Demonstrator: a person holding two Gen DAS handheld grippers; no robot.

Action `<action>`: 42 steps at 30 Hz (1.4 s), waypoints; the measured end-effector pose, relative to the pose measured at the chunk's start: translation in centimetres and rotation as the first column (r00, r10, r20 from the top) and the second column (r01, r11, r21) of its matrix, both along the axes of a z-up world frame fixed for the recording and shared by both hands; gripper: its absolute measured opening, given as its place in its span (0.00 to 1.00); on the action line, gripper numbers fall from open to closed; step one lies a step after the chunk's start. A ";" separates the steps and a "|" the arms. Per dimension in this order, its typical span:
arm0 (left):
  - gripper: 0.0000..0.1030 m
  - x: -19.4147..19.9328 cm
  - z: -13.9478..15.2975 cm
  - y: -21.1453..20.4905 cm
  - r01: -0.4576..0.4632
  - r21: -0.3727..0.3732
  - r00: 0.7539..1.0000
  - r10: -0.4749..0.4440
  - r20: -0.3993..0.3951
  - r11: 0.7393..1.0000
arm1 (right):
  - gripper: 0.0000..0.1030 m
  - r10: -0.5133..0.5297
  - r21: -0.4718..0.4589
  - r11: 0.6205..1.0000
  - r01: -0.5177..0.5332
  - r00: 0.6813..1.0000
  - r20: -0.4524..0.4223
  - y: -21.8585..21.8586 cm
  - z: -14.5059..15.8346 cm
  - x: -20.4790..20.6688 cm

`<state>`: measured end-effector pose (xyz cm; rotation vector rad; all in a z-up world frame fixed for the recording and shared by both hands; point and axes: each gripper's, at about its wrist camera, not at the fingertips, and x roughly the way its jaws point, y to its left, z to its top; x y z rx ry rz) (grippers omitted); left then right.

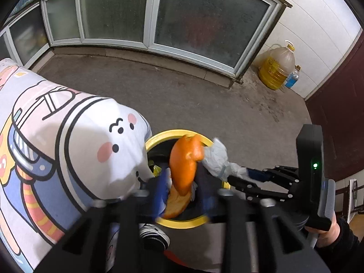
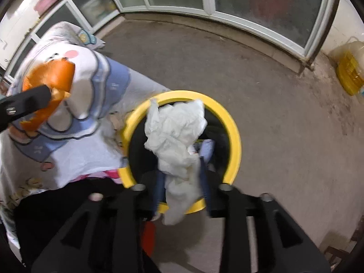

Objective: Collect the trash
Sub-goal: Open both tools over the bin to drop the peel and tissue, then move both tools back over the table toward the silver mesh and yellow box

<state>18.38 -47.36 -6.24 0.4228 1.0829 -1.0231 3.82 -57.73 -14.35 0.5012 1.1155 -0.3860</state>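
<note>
Grey concrete floor w/ yellow-rimmed bin, frosted-glass doors behind

cartoon-print cloth, oil jug, glass doors

One peel, one tissue, one bin

We cannot make out what lies deep in the yellow-rimmed bin; the crumpled white tissue covers most of its opening. The orange peel hides more of it. Behind the frosted cabinet doors we see only blurred colours.
</note>
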 end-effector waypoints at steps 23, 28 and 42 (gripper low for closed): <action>0.92 -4.2 12.8 25.0 -0.248 -0.334 0.939 0.310 0.146 0.909 | 0.68 0.178 -0.222 0.971 -0.088 0.886 0.428 6.5 14.5 -5.0; 0.92 -5.3 13.5 36.4 -0.422 -0.313 0.829 0.502 0.246 0.851 | 0.69 0.377 -0.255 0.923 -0.288 0.809 0.451 13.1 17.7 0.4; 0.92 -0.7 8.2 50.4 -0.722 -0.181 0.620 0.741 0.257 0.667 | 0.69 0.660 -0.212 0.741 -0.637 0.634 0.404 30.1 18.6 11.0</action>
